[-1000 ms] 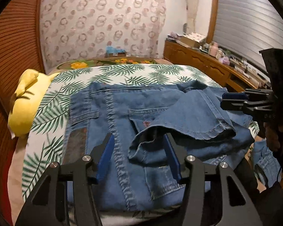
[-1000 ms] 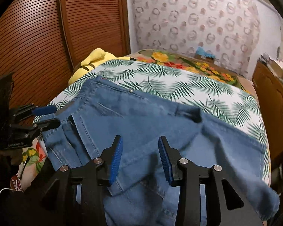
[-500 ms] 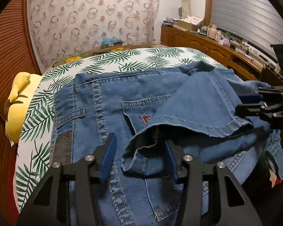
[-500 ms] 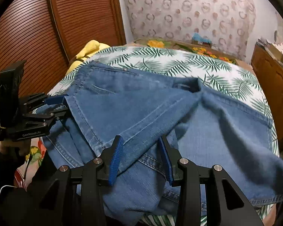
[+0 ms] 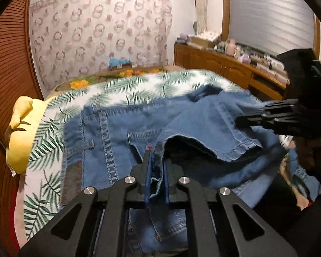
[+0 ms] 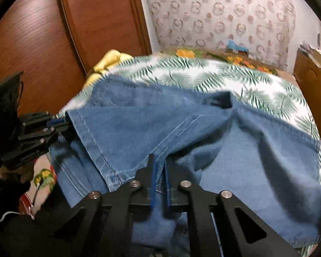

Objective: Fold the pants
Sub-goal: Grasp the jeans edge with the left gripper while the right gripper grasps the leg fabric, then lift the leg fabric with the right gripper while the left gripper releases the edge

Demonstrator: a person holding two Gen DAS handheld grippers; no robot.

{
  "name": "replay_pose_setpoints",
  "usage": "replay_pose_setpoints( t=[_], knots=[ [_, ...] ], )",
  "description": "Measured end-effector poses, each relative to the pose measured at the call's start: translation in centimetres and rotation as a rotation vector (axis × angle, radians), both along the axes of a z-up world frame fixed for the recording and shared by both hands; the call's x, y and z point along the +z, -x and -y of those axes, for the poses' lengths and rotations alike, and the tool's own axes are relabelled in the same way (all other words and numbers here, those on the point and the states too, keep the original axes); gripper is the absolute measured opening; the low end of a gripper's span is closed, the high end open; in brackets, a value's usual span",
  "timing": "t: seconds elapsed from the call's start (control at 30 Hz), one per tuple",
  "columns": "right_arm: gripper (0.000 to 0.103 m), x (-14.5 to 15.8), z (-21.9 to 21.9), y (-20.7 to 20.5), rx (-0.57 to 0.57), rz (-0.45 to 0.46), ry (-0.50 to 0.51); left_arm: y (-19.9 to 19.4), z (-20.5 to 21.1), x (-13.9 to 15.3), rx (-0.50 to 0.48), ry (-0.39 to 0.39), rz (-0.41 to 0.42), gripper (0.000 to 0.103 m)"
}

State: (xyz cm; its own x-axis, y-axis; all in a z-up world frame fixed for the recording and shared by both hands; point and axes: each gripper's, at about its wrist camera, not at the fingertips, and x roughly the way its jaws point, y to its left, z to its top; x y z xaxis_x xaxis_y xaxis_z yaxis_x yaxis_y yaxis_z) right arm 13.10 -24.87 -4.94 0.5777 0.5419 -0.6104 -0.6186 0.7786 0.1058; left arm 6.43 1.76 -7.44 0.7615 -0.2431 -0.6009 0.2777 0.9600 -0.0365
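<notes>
Bedding comes first: a bed (image 5: 139, 85) under a white cover printed with green palm leaves fills the space ahead of both grippers, with a flowered strip at its far end. Behind it hangs a curtain (image 5: 100, 36) patterned with rings. Brown slatted doors (image 6: 42, 42) stand far to the left of the right gripper, and a wooden dresser (image 5: 220, 64) loaded with small bottles and boxes runs far to the right of the left gripper.

Blue jeans (image 5: 117, 132) lie spread over the cover, reaching from just under both grippers away towards the middle of the bed. One leg is doubled back over the seat, its stitched hem running from one gripper to the other. A back pocket and a belt loop show just ahead and left of the left gripper.

A yellow pillow (image 5: 21, 132) sits at the bed's edge, well left of the left gripper.

The left gripper (image 5: 155, 167) is clamped tight on the hem corner, denim pinched between its blue pads and a frayed end hanging below them. The right gripper (image 6: 159, 171) is likewise squeezed closed on the other end of that hem, cloth bunched between its pads. Each gripper appears at the edge of the other's view, biting the same folded leg.
</notes>
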Motion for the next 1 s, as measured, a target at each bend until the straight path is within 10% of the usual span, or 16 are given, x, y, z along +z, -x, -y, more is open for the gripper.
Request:
replay_pose_setpoints(
  t=[0.5,1.0],
  knots=[
    [0.002,7.7,-5.1,-0.4,0.115,0.187,-0.036,5.1,-2.2,3.1,0.024,0.048,0.082,0.010],
    [0.002,5.2,-15.5,-9.1,0.165,0.107,0.067,3.7,-5.8,-1.7,0.142,0.043,-0.044,0.010]
  ],
)
